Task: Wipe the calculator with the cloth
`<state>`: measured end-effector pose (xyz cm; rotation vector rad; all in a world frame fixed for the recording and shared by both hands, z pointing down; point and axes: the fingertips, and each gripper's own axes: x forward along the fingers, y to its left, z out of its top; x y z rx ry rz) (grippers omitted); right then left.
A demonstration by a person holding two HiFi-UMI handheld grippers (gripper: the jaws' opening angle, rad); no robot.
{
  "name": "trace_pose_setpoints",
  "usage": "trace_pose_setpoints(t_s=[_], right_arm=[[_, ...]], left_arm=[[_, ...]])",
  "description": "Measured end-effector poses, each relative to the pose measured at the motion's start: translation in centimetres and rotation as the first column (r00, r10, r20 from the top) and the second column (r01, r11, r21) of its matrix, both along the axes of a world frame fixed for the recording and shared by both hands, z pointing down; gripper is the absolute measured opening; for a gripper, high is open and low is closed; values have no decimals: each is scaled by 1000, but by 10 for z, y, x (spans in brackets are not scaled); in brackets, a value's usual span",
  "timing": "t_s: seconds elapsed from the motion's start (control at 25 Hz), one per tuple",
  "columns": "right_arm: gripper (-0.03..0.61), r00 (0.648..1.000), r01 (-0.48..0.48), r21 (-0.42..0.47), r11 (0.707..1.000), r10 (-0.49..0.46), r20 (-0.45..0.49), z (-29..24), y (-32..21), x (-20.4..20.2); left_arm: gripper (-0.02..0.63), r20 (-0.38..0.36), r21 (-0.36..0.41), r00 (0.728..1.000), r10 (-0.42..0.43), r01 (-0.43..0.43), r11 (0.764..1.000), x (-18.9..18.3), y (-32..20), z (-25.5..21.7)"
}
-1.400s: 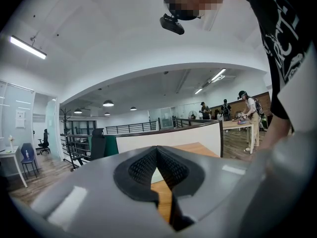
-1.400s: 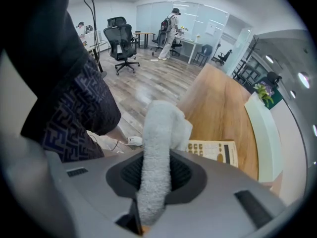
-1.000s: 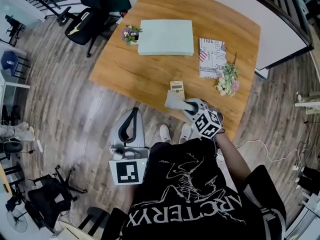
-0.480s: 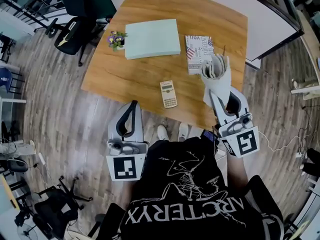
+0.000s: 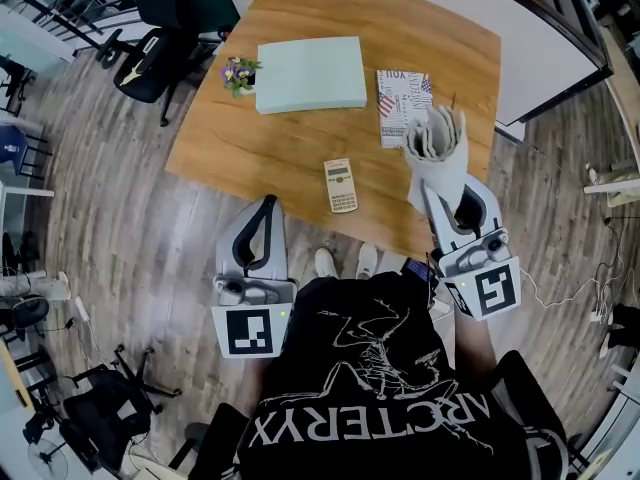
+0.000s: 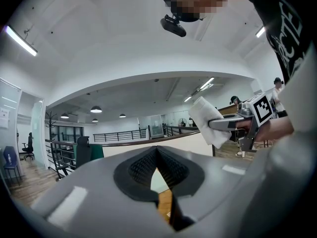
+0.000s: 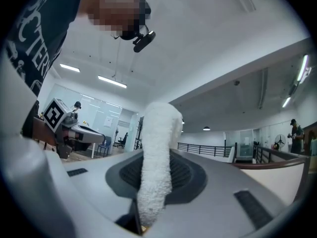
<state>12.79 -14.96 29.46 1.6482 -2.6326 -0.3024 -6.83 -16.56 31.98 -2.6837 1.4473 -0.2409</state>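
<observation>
A small beige calculator [image 5: 340, 185] lies near the front edge of the wooden table [image 5: 270, 158]. To its right, a white cloth [image 5: 435, 143] stands up out of my right gripper [image 5: 432, 183], which is shut on it and held raised and pointing upward, apart from the calculator. In the right gripper view the cloth [image 7: 157, 157] rises between the jaws of that gripper [image 7: 156, 182]. My left gripper [image 5: 265, 210] hangs off the table's front edge, over the floor, shut and empty. In the left gripper view, the left gripper [image 6: 157, 152] points up and the cloth [image 6: 208, 118] shows at the right.
A pale green flat box [image 5: 310, 73] lies at the table's far side, with a small flower pot [image 5: 238, 72] to its left and a printed magazine [image 5: 403, 106] to its right. A black office chair [image 5: 160, 58] stands by the table's left corner.
The right gripper has lifted the cloth off the calculator, swung it to the right and raised it upright. The calculator lies uncovered. The left gripper has barely moved.
</observation>
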Motion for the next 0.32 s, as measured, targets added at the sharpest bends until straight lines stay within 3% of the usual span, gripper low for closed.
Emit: trace_pose_setpoints(t_s=[0.32], right_arm=[[90,999,33,-9,999,-33,-1,1,1,-11]], left_arm=[[9,-6,1,1000,-13,13,1000,-6,3,-2]])
